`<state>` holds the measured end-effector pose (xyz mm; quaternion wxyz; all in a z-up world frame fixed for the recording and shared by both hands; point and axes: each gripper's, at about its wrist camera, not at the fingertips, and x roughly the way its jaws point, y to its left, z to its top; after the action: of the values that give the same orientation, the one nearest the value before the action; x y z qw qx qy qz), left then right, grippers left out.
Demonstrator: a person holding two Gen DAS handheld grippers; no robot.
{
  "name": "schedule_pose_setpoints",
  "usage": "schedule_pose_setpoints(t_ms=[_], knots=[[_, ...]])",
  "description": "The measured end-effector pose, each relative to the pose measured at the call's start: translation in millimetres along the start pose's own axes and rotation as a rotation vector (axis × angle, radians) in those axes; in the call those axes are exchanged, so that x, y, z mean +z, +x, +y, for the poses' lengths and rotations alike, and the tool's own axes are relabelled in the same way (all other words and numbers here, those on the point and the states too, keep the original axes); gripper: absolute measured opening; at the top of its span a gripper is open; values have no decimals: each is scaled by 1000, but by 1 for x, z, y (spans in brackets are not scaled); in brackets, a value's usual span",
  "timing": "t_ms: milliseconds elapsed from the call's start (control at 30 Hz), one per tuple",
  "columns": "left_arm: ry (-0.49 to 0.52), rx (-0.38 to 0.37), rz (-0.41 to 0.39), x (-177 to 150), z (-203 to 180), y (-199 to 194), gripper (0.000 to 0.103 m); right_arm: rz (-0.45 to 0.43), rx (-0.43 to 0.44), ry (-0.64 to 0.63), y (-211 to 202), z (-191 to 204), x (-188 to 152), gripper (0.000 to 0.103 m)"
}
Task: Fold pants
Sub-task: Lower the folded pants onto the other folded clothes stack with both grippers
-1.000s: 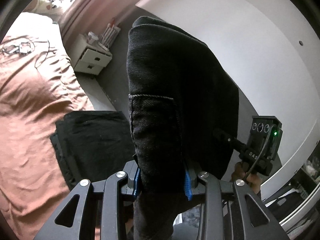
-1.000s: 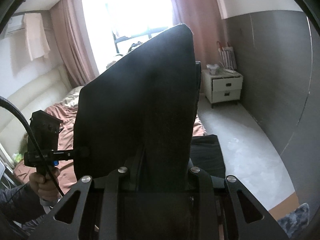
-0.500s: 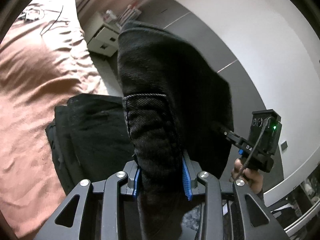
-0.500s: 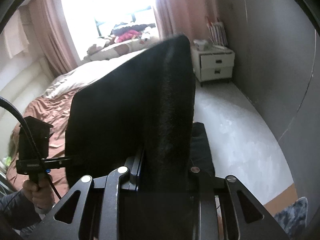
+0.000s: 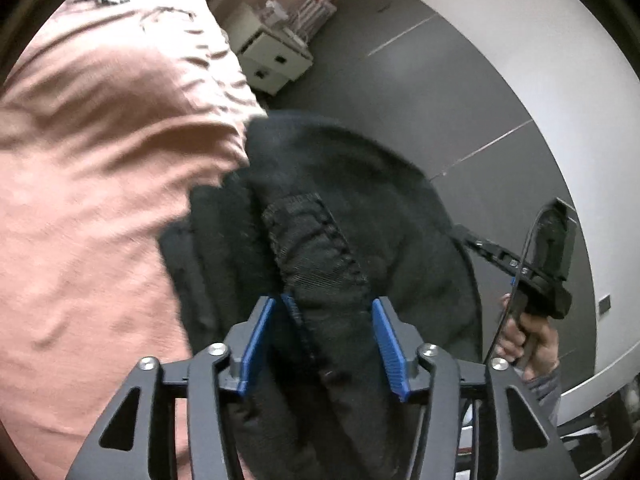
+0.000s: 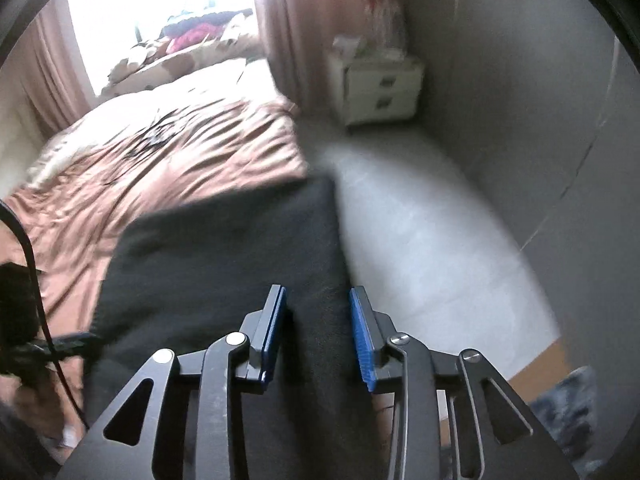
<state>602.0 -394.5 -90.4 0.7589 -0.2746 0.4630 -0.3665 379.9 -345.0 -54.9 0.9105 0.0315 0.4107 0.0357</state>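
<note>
Pants (image 5: 340, 208) in black denim hang between both grippers at the corner of the pink-sheeted bed (image 5: 100, 152).
Left gripper (image 5: 326, 336) has its blue pads spread, fabric lying loosely between them; right gripper (image 6: 320, 332) likewise stands parted around a fold. White nightstand (image 6: 380, 88) sits by the grey wall.

Black pants (image 5: 352, 200), blue-padded left gripper (image 5: 326, 336) — pinkish-brown bedspread (image 5: 100, 152).
</note>
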Motion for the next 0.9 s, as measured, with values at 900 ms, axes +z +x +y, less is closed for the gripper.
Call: schedule_pose_setpoints(t_ms=[900], knots=[[269, 263, 20, 63, -29, 50, 48, 133, -7, 12, -58, 71, -36, 21]])
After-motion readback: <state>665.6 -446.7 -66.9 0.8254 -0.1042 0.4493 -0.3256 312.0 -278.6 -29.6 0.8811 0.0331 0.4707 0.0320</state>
